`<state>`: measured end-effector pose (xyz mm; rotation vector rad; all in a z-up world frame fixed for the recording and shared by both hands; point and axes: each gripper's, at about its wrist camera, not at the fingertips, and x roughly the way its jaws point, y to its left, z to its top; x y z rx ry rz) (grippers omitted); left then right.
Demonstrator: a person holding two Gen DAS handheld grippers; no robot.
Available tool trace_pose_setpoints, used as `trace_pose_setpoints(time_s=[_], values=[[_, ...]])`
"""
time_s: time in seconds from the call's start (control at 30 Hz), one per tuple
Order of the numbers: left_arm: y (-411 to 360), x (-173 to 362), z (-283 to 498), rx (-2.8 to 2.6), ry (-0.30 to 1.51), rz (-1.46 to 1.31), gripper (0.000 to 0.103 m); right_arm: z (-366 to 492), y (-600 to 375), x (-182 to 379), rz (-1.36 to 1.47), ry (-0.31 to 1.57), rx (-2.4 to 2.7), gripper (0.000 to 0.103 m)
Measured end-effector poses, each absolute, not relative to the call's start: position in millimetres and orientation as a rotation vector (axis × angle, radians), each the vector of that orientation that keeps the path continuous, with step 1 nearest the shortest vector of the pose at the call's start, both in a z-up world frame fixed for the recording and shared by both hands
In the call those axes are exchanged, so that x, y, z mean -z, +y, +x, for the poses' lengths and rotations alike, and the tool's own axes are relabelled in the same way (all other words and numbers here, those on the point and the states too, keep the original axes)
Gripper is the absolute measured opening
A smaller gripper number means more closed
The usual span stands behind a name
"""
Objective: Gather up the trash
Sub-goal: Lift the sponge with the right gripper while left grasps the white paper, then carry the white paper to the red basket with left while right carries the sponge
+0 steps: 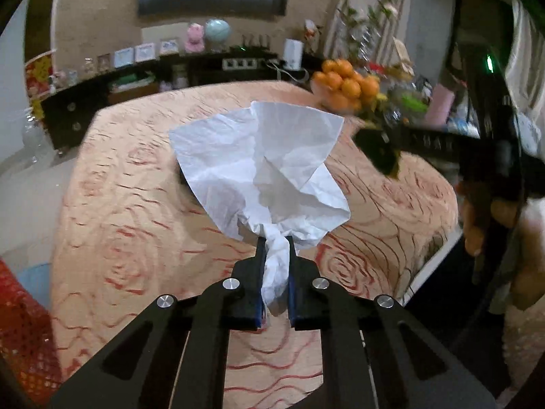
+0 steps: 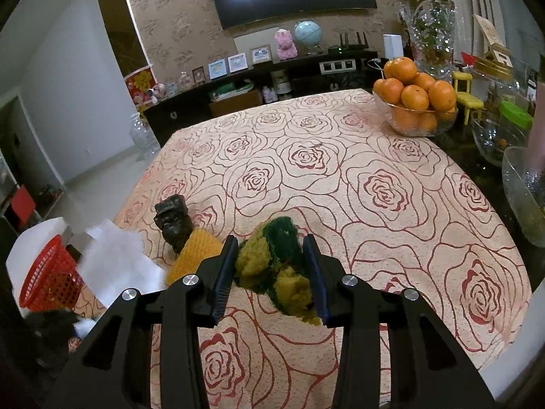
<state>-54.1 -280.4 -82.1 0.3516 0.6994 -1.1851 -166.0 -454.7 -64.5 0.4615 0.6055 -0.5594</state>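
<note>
Your left gripper (image 1: 275, 238) is clamped on the crumpled tissue (image 1: 262, 167); your right gripper (image 2: 269, 242) grips the worn sponge (image 2: 272, 259) above the tablecloth (image 2: 340, 170).

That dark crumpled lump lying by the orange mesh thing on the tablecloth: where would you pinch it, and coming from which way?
Probably across its narrower lower part, coming from above. The dark crumpled lump lies on the tablecloth, its near end touching the orange mesh piece, so only its far and left sides look free. It looks soft enough to squash between the fingers.
</note>
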Motion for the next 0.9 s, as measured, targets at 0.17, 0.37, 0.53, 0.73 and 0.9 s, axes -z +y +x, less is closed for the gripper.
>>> trace_pose_setpoints(time_s=[0.17,0.37,0.53,0.73,0.9], values=[[-261,66,-36,1.11,0.672,0.294,0.009,-161,-450,65,0.449,0.608,0.549,0.039],[-241,50,-19,1.032,0.643,0.245,0.009,-156,-445,67,0.437,0.618,0.537,0.039],[-222,37,-9,0.971,0.614,0.221,0.009,-149,-439,68,0.421,0.628,0.515,0.039],[-189,18,12,0.876,0.596,0.181,0.01,-138,-426,68,0.387,0.636,0.484,0.039],[-152,9,29,0.78,0.569,0.197,0.01,-130,-415,68,0.36,0.645,0.468,0.039]])
